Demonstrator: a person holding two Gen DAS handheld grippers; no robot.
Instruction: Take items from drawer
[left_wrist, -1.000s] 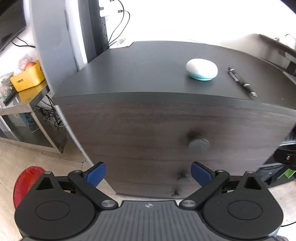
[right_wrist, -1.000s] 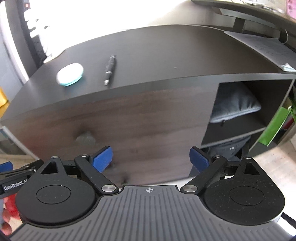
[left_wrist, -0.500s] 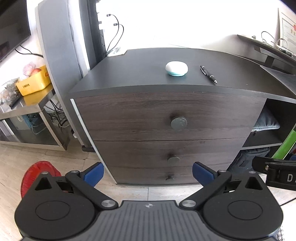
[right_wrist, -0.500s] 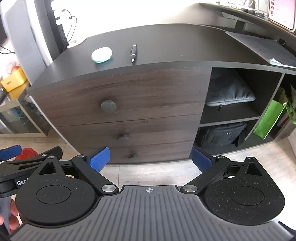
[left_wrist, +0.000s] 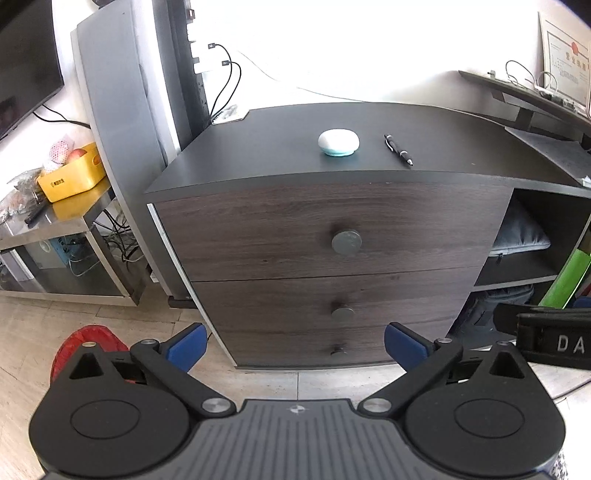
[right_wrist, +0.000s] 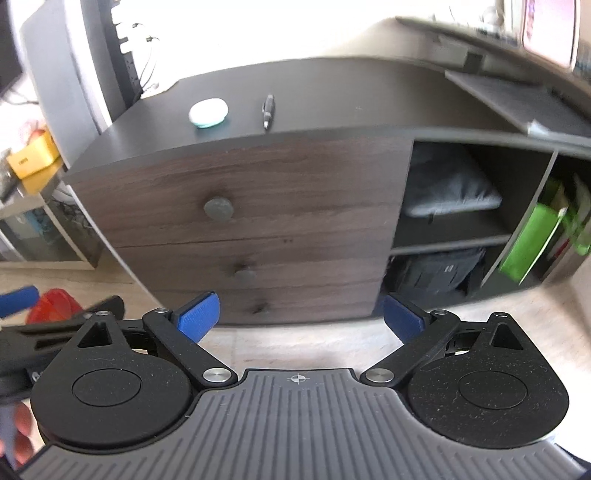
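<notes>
A dark wood drawer unit (left_wrist: 332, 229) (right_wrist: 258, 192) stands in front of me with three shut drawers. The top drawer has a round grey knob (left_wrist: 346, 242) (right_wrist: 218, 209). On the unit's top lie a white and teal oval object (left_wrist: 338, 142) (right_wrist: 208, 113) and a black pen (left_wrist: 398, 149) (right_wrist: 267, 111). My left gripper (left_wrist: 294, 345) is open and empty, well back from the drawers. My right gripper (right_wrist: 300, 316) is open and empty, also back from them.
Open shelves to the right hold a grey cushion (right_wrist: 448, 192), a black bag (right_wrist: 439, 271) and a green folder (right_wrist: 528, 240). A yellow box (left_wrist: 70, 175) sits on a metal table at the left. A red object (left_wrist: 86, 341) lies on the floor.
Both grippers have pulled back from the drawer unit, so it looks smaller and all three drawers show. Both stay open.
</notes>
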